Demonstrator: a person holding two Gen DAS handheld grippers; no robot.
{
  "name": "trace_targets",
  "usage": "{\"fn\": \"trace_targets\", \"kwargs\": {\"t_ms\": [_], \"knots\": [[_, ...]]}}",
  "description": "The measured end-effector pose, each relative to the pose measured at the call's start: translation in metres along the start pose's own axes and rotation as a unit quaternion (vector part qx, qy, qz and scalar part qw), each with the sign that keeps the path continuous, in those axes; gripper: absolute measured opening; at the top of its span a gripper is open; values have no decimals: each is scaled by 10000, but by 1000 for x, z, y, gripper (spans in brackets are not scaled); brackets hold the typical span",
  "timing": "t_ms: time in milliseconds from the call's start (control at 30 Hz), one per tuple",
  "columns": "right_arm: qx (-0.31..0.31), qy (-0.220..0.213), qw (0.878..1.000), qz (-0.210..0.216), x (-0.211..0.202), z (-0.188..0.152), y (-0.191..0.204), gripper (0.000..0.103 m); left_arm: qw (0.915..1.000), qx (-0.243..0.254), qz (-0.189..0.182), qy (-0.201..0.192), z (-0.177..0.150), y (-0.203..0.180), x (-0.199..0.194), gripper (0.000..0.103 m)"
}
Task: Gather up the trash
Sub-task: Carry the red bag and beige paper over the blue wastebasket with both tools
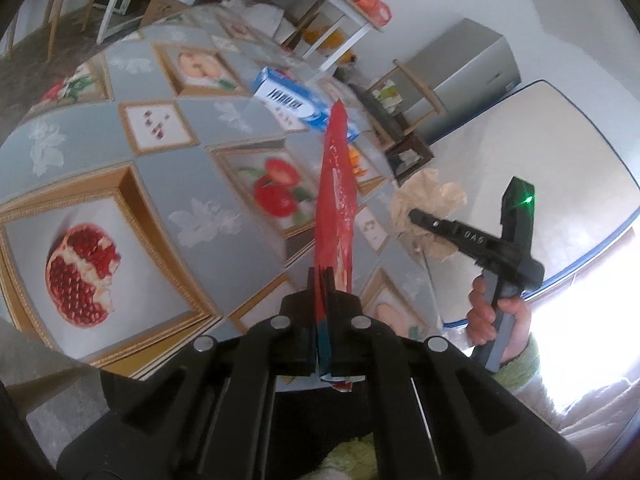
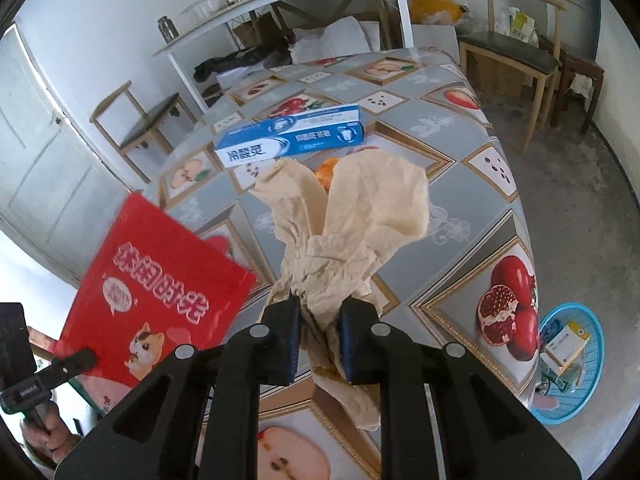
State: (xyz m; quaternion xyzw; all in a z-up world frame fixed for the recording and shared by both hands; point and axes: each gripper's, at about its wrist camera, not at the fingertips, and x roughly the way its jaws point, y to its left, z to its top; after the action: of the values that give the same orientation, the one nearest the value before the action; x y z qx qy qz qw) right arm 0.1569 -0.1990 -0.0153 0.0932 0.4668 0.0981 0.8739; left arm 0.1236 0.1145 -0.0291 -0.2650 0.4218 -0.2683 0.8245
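Note:
My left gripper (image 1: 320, 280) is shut on a flat red snack bag (image 1: 336, 200) and holds it edge-on above the table; the bag's face with a cat drawing shows in the right wrist view (image 2: 156, 292). My right gripper (image 2: 318, 310) is shut on a crumpled beige paper tissue (image 2: 360, 216) and holds it above the table; the tissue also shows in the left wrist view (image 1: 428, 204). A blue and white toothpaste box (image 2: 292, 136) lies on the table, with orange peel (image 2: 326, 172) just in front of it.
The table (image 2: 460, 184) has a grey fruit-print cloth. A blue plastic basket (image 2: 592, 360) with small boxes sits on the floor at the table's right side. Wooden chairs (image 2: 516, 52) and a white shelf table (image 2: 280, 0) stand beyond.

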Motion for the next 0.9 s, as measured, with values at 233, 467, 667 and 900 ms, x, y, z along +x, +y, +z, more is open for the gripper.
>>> {"fn": "trace_targets", "kwargs": {"t_ms": [233,467,667,900], "knots": [[121,-77,9998,145,-13,0,5,17,9988,347,-203,-278,17,-24,-6,1],[218,-321,9991,156,-38,-3,3,17,9961,656,-337,-488,30,-50,-10,1],[433,-615,9970,159,-67,-10,-14,17,9935,907,-389,-575,36,-74,-10,1],[987,-1195,9876,-230,-125,-29,-67,17,9881,1306,-605,-538,44,-113,2,1]]}}
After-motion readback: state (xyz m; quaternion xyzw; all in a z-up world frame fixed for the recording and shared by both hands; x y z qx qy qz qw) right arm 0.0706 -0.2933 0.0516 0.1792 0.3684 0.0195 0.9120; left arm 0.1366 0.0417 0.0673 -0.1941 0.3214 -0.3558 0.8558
